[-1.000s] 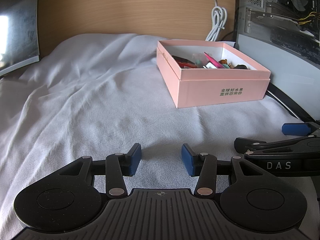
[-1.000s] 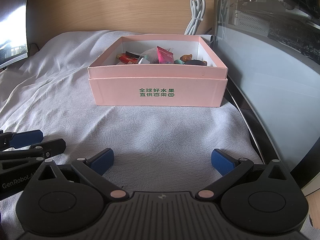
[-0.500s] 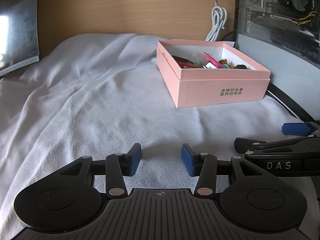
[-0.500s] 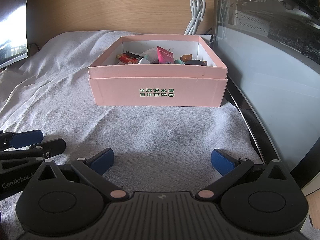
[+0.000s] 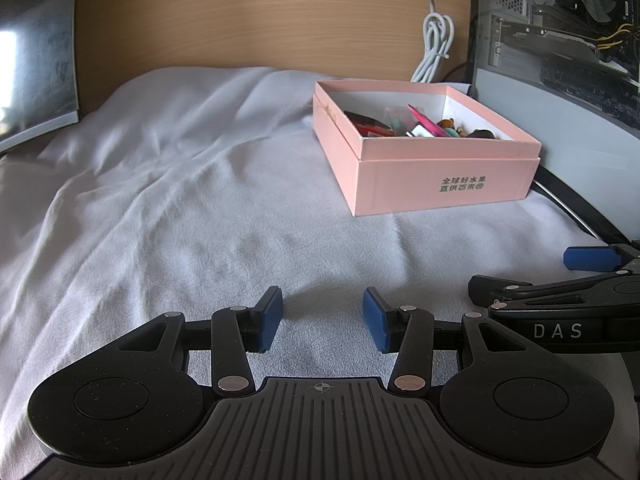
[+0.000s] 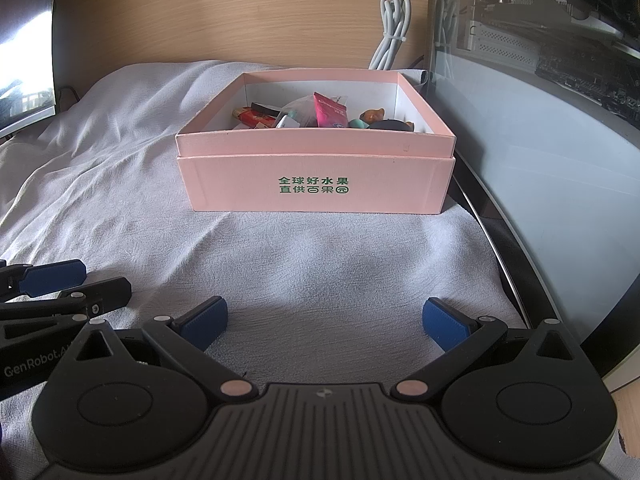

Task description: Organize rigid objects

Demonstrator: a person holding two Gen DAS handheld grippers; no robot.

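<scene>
A pink cardboard box (image 6: 316,184) with green print stands on the white cloth, straight ahead in the right wrist view and at the right in the left wrist view (image 5: 444,188). It holds several small items, among them a pink packet (image 6: 330,112), a red pack (image 6: 252,117) and a brown figure (image 6: 372,114). My left gripper (image 5: 322,318) is open and empty, low over the cloth, left of the box. My right gripper (image 6: 324,322) is wide open and empty, in front of the box.
A white cloth (image 5: 180,200) covers the surface. A wooden panel (image 5: 260,12) with a coiled white cable (image 5: 436,48) stands behind. A glass-sided computer case (image 6: 540,100) runs along the right. A dark monitor (image 5: 36,60) stands at the left.
</scene>
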